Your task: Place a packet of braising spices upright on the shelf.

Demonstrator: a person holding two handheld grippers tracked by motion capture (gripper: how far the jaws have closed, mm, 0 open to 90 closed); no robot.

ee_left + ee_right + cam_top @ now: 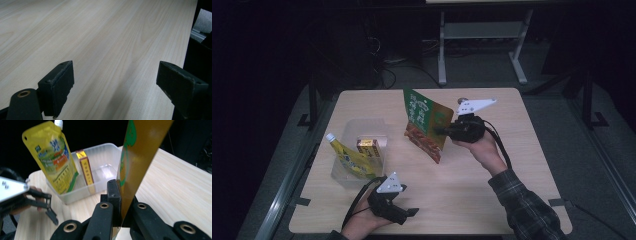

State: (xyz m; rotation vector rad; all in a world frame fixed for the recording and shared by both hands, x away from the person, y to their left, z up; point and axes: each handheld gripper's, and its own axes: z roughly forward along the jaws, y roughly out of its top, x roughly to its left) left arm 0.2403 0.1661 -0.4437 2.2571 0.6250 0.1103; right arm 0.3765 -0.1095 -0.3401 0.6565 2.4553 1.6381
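Toward the left edge of the desk [472, 180] stands a clear plastic tub [343, 172]. A yellow spouted pouch [349, 159] leans upright in it, and a small orange-and-yellow box [368, 147] stands just beside the pouch, toward the tub's far side. Near the desk's front edge, just in front of the tub, the left hand-held gripper [411, 212] lies low over the bare wood, released: its two black jaws stand wide apart with nothing between them, as its own view shows. Past the middle of the desk, toward the far edge, the right hand-held gripper [441, 130] is clenched on one edge of a flat green and orange food packet [424, 122]. It holds the packet upright, clear of the desk top. The right gripper view shows the packet [135, 157] pinched edge-on between the pads.
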